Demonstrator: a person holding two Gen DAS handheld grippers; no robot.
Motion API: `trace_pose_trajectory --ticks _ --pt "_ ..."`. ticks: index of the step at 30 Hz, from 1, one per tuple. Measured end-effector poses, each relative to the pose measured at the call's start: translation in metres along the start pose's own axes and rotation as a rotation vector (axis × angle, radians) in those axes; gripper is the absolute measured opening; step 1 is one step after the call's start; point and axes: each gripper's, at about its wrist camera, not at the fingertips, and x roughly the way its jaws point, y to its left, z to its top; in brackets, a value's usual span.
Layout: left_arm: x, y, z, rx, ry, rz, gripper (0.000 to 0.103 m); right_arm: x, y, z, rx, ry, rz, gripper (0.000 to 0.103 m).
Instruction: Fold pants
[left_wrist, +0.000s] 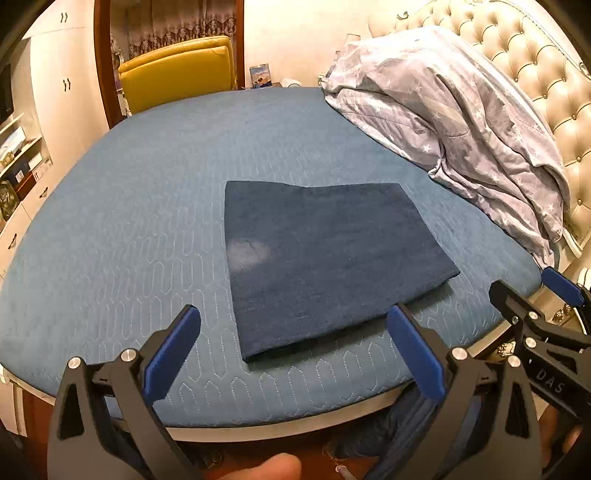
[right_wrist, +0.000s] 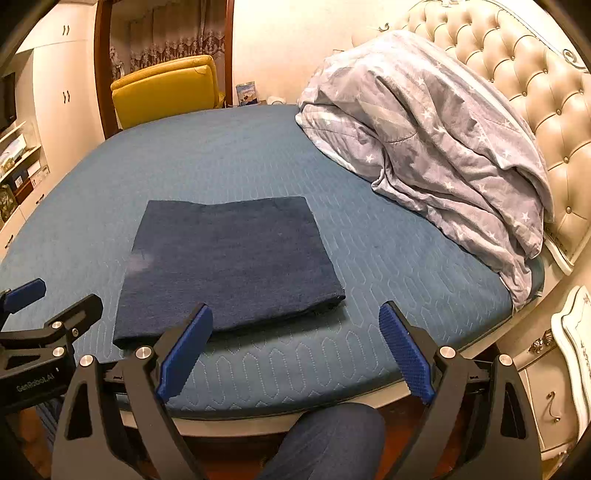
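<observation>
Spread empty left gripper (left_wrist: 291, 354) fingers above folded pants (left_wrist: 325, 258) on bed (left_wrist: 147, 221).

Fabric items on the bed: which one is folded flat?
The dark blue pants, a flat rectangle near the front edge; the star-print duvet is heaped by the headboard.

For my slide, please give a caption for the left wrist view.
Folded pants lie on the bed; both open grippers, left and right, hold nothing.

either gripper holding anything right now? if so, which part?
Nothing is held. The left gripper and right gripper are both open with empty fingers, above the bed's near edge, clear of the folded pants.
</observation>
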Motion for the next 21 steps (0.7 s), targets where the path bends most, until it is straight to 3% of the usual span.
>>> trace_pose_trajectory --ticks 21 --pt "-0.0035 -0.0030 0.0023 0.006 -0.007 0.004 0.101 -0.0040 -0.0010 0.0001 0.000 -0.014 0.015 0.088"
